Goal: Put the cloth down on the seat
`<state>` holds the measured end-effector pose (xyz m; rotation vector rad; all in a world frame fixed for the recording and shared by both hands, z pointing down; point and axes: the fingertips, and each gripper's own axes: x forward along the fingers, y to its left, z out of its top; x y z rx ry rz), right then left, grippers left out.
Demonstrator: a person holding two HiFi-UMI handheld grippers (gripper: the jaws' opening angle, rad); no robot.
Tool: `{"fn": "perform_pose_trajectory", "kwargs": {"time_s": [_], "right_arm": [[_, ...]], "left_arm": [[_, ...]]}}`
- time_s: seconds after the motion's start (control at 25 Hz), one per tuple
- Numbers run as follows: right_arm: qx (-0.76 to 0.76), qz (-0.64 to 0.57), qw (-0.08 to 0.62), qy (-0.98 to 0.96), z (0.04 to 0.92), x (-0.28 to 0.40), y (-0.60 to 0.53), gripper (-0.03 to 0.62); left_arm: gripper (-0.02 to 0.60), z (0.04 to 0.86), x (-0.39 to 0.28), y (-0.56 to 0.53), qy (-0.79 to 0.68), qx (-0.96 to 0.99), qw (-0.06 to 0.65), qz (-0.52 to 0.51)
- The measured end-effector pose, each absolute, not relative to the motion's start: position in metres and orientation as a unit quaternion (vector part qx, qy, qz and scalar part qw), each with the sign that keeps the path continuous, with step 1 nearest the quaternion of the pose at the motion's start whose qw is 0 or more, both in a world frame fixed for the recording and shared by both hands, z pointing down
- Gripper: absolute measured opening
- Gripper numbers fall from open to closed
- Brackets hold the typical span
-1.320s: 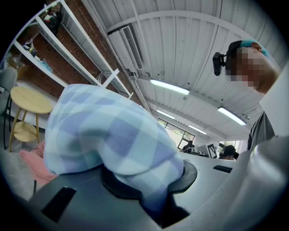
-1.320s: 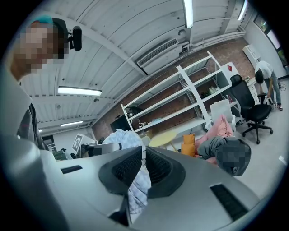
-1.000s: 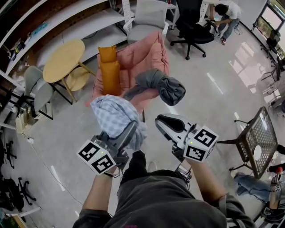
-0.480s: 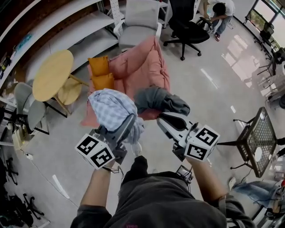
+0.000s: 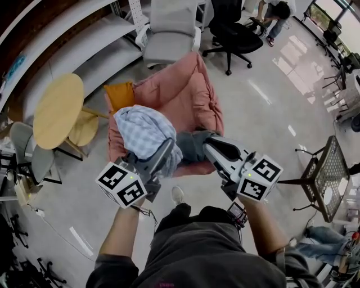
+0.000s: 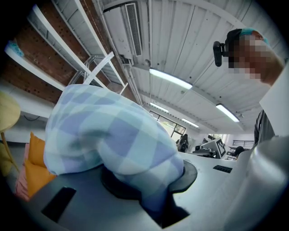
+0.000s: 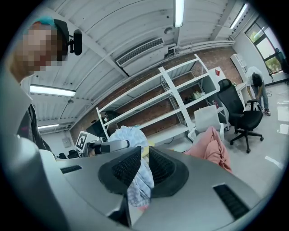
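A blue-and-white checked cloth [image 5: 143, 132] hangs bunched from my left gripper [image 5: 166, 151], which is shut on it. In the left gripper view the cloth [image 6: 108, 131] bulges over the jaws of that gripper [image 6: 149, 180]. It is held above the front left of the pink padded seat [image 5: 191, 95]. A grey cloth [image 5: 191, 145] lies on the seat's front edge. My right gripper [image 5: 214, 147] is level beside it, at the cloth's right end. In the right gripper view this gripper [image 7: 143, 167] shows a narrow gap, with the checked cloth [image 7: 128, 135] and the seat [image 7: 212, 144] seen beyond.
An orange cushion [image 5: 119, 93] leans at the seat's left side. A round wooden table [image 5: 56, 109] stands left of it. A grey chair [image 5: 169, 34] and a black office chair [image 5: 236, 34] stand behind. A black mesh chair [image 5: 326, 180] is on the right, and a person [image 5: 275, 11] far back.
Both grippers have travelled toward the pink seat, the checked cloth going along in the left one. The right gripper's tip, earlier short of the grey cloth, is now beside it.
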<state>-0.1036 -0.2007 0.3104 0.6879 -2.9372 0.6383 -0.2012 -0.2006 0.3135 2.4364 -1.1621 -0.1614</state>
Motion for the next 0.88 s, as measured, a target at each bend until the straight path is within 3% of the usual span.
{"fn": "perform_pose_trajectory", "kwargs": {"time_s": [0.52,0.88], "right_arm": [[0.276,0.217,0.008,-0.936,0.327,-0.083,-0.292,0.018],[0.287,0.254,0.007,-0.924,0.361,-0.044,-0.343,0.018]], "left_arm": [[0.109,0.364,-0.194,-0.329,-0.397,0.898,0.185,0.039],[0.112,0.418,-0.15,-0.391,-0.388,0.897,0.175,0.121]]}}
